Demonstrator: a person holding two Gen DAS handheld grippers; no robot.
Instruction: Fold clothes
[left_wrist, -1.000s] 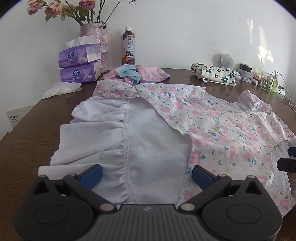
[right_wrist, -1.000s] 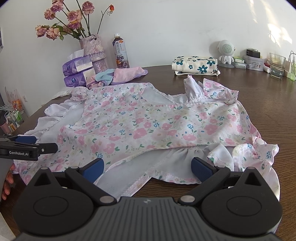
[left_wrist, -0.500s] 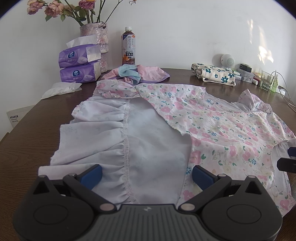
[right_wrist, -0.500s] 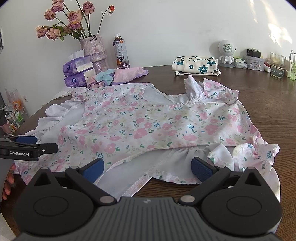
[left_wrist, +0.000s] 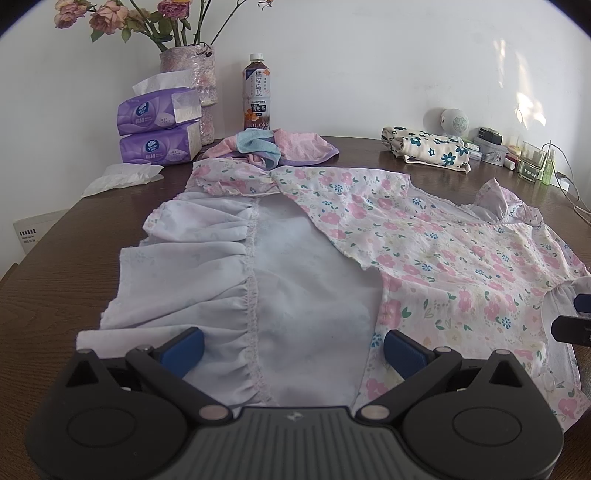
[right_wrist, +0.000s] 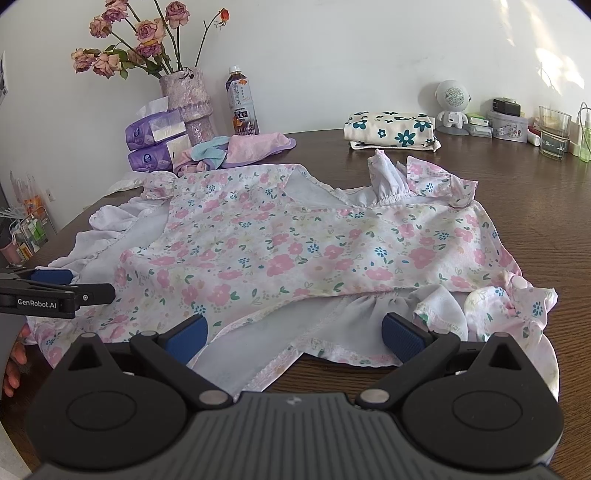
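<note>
Lying flat on the table (right_wrist: 517, 184), the dress (right_wrist: 295, 243) is spread out with one side flap already turned over, pale lining up, floral face beside it. Folding looks early: one lengthwise fold in, the rest not yet done.

Left gripper (left_wrist: 293, 345): jaws wide apart, nothing between them, poised low over the ruffled lining edge at the near hem. Right gripper (right_wrist: 295, 334): jaws likewise spread and empty, low at the near edge where the lining peeks from under the floral panel.

Step in hand, as I judge it: lining up both grippers for a pinch along the near edge.

Next move calls for closing each pair on the fabric edge, both layers if possible, then lifting evenly and carrying it across. Thin, slippery cloth; ruffles may bunch.

Folded cloth (right_wrist: 391, 127) and bottle (right_wrist: 242, 105) sit well apart at the back.
</note>
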